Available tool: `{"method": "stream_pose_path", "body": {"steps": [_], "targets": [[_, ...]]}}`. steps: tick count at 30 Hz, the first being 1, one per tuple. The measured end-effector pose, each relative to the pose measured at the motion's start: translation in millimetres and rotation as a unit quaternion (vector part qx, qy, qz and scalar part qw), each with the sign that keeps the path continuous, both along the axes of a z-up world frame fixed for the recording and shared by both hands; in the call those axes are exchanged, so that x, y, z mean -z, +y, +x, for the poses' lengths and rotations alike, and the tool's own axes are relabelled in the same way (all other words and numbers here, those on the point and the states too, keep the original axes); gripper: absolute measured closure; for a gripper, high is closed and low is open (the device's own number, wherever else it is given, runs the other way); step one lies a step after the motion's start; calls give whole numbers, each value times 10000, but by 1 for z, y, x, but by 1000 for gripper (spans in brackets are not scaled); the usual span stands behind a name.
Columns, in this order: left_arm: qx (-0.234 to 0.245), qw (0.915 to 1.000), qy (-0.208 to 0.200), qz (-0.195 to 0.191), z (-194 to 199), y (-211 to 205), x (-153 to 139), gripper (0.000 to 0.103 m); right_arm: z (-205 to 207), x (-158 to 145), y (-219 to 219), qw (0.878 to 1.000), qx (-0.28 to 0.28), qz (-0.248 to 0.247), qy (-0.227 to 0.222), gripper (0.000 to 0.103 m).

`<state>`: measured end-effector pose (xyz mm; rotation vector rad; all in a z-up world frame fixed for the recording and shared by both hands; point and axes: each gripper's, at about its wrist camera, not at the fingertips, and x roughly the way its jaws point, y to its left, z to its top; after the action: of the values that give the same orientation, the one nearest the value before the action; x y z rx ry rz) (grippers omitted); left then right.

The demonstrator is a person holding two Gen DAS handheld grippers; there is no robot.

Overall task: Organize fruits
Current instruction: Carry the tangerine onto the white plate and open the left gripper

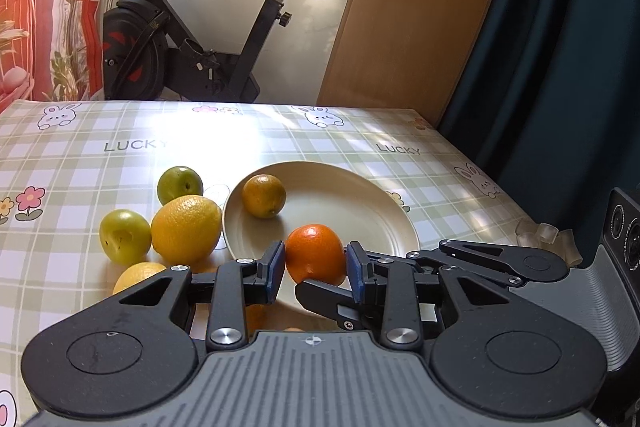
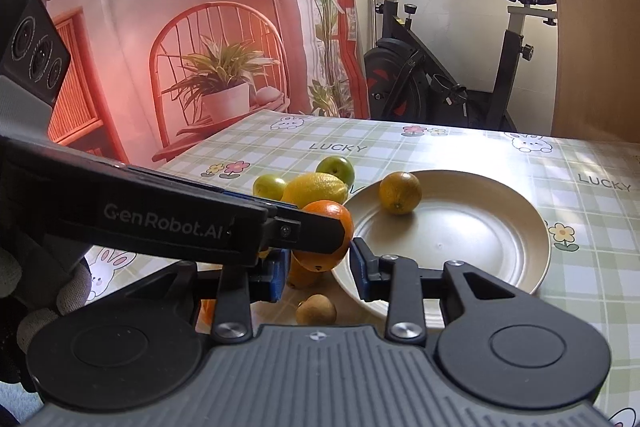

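A bright orange point(image 1: 316, 255) point(image 2: 326, 247) hangs above the near rim of the cream plate point(image 1: 340, 215) point(image 2: 460, 239). My left gripper point(image 1: 316, 265) is shut on its sides with the blue pads. My right gripper point(image 2: 320, 271) comes in from the right, and one of its fingers point(image 1: 324, 293) lies against the orange's near underside. Its pads flank the same orange and its right pad touches it. A greenish orange point(image 1: 264, 195) point(image 2: 400, 193) lies on the plate. A big lemon point(image 1: 186, 229), two green fruits point(image 1: 180, 184) point(image 1: 125, 235) and another lemon point(image 1: 136, 277) lie left of the plate.
Under the grippers sit another orange fruit point(image 2: 300, 279) and a small brown fruit point(image 2: 316, 309). The checked tablecloth point(image 1: 80, 155) ends at the right by a dark curtain point(image 1: 560, 67). Small clear pieces point(image 1: 544, 233) lie near that edge. An exercise bike point(image 1: 192, 27) stands behind the table.
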<state>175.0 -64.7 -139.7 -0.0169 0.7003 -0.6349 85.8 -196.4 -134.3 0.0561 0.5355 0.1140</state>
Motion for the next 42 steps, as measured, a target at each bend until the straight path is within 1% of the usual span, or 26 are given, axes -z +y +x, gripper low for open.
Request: {"method": "stream_pose_path", "body": {"steps": [3,5,7,9,14,18,27,33,38,42], "targets": [[-62,10000,48,34,12,-1,1,66,12,-3,-3,10000,8,-57,-38,68],[-89,9999,25,128,21,-2,2,66,20,-4,-4,9999,-16,-93,-69,68],[-118,9998,96,159,30,-2,5,66,29,-4,-4,9998,-78,-163,-95,68],[-168,9995,182,207,39,-3,8,66,38,-1,-4,9997,-104,-221,-94,68],[-293,9985,271,371,56,-8,18,67,61,13,-11,9999,-93,-98,28,68],[-345,9977,251,526,61,-14,23,67,72,23,-16,9999,-16,-111,101,68],[-428,9967,331,604,71,-17,31,67,87,35,-24,9996,197,-5,192,68],[-336,9967,333,656,71,-19,32,67,92,42,-25,9993,288,44,215,68],[-327,9969,389,597,73,-21,35,67,92,46,-24,9989,421,21,191,68],[-300,9978,315,491,70,-21,33,66,92,47,-27,9983,535,92,209,66]]}}
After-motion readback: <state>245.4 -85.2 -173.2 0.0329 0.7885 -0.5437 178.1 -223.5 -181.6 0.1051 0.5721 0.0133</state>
